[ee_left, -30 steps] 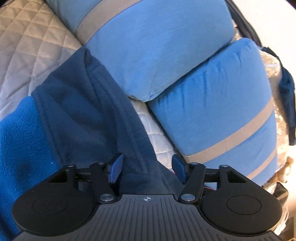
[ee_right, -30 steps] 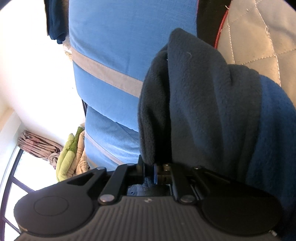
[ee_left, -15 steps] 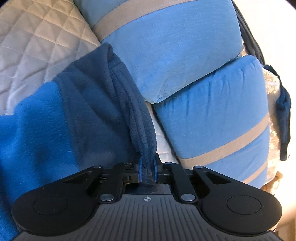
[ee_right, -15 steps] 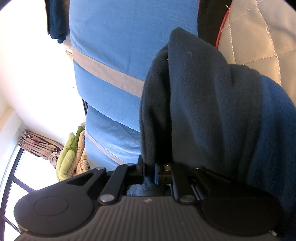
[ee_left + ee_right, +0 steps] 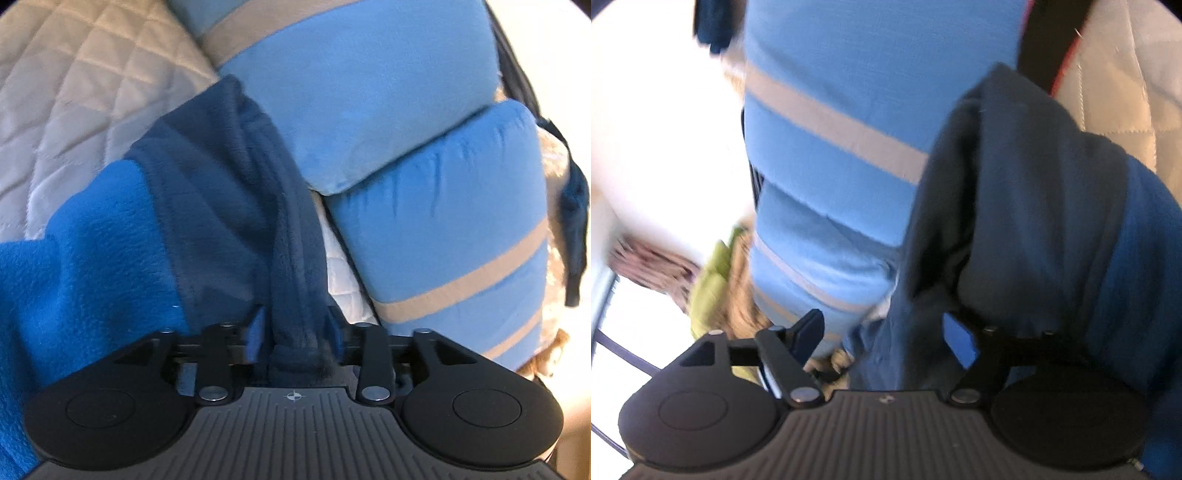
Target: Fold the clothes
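Garment: a fleece garment (image 5: 207,229), navy at the folded edge and bright blue further back, lay bunched on a quilted cover (image 5: 85,96), its navy edge resting against two light blue cushions (image 5: 436,229) with tan stripes.
Left gripper (image 5: 293,328): its fingers were opening, with a narrow navy fold of the fleece running between them; the pads no longer looked pressed on it.
Right gripper (image 5: 884,336): its fingers were opening and stood wide apart; a fold of navy fleece (image 5: 1015,206) hung between them, nearer the right finger, with no grip on it. This view was blurred.
Background: green and patterned cloth (image 5: 713,280) lay heaped beyond the cushions, too blurred to name.
Step in hand: by the look of it, both grippers were letting go of the fleece edge after laying a fold down beside the cushions.
Next move: probably to draw both grippers clear of the fleece without dragging the fold open, then take hold of another edge for the next fold.
Care needed: the thick, soft fleece could catch on a finger as it pulled away.
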